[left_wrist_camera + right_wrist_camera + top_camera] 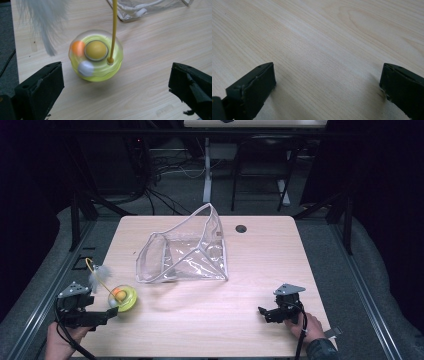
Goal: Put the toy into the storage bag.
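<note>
table (pixel 210 320): light wood, rounded corners, small dark hole (pixel 241 228) at about 1 o'clock from centre
bag (pixel 187 251): clear plastic with white trim, lying near table centre, mouth gaping toward 9 o'clock; its corner also shows at the top of the left gripper view (pixel 140 10)
toy (pixel 122 298): yellow-green round base under a clear dome, at about 8 o'clock on the table, well apart from the bag; sits on the wood (blurred in the left gripper view (pixel 96 56))
balls: orange ball (pixel 78 48) and white ball (pixel 85 68) inside the dome, around a yellow hub (pixel 96 50)
wand (pixel 113 30): thin yellow stalk rising from the toy's rim, white feather (pixel 97 275) at its far end, leaning toward 10 o'clock in the high view
left gripper (pixel 97 316): at 8 o'clock table edge, held in the left hand (pixel 62 340), jaws spread wide, holding nothing; toy lies just ahead between the jaw lines, not touching either
right gripper (pixel 267 314): at 4 o'clock, held in the right hand (pixel 310 326), pointing toward 9 o'clock, jaws wide apart, bare wood between them (low over the table; touching or not, can't tell)
</note>
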Available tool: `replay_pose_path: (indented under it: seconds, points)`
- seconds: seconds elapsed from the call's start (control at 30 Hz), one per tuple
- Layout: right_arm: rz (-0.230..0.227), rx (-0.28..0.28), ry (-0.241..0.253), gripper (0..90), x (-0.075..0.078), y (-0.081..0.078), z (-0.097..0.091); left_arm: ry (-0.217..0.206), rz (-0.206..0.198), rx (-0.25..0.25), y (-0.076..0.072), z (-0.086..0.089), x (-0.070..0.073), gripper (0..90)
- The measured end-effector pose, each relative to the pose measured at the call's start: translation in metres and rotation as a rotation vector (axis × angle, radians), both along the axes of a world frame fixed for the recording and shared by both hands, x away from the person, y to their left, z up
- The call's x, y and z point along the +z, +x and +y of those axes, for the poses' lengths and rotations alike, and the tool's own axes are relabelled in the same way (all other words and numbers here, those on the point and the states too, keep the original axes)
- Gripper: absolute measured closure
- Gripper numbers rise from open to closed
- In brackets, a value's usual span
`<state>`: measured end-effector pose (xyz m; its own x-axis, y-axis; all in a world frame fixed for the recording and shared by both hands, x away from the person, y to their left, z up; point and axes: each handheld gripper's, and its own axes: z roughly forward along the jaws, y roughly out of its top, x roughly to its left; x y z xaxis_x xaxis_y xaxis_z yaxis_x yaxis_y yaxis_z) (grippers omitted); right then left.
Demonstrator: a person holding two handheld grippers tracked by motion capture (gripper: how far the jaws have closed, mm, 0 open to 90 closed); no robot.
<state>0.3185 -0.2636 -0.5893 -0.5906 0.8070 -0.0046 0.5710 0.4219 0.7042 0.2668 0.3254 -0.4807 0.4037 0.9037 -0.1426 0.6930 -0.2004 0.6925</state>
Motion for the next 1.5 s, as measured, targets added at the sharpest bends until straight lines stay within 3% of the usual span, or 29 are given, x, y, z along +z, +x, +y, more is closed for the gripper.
replay_pose_path:
  seconds: [0.33,0.6,0.8,0.9,1.17,1.33,1.5]
  points:
    - [-0.001,-0.012,0.001,0.0,0.0,-0.002,0.0,0.028,-0.021,-0.014,0.011,-0.008,0.013,0.1]
    - [-0.001,-0.013,0.001,0.0,0.0,-0.003,0.0,0.025,-0.048,0.01,0.02,-0.006,0.026,2.4]
    - [-0.001,-0.016,-0.004,0.0,0.0,-0.003,0.0,0.039,-0.061,0.013,0.024,-0.004,0.029,17.3]
    - [0.001,-0.017,-0.004,0.0,0.0,-0.003,0.0,0.044,-0.073,0.024,0.025,-0.003,0.03,32.0]
    - [0.001,-0.023,0.003,0.0,0.0,-0.004,0.001,0.03,-0.073,0.019,0.027,0.005,0.028,60.7]
    - [0.002,-0.023,0.003,0.0,0.0,-0.004,0.001,0.04,-0.078,0.022,0.027,0.007,0.028,71.8]
    - [0.001,-0.02,-0.001,0.0,0.0,-0.004,0.0,0.038,-0.058,0.003,0.029,0.007,0.03,82.4]
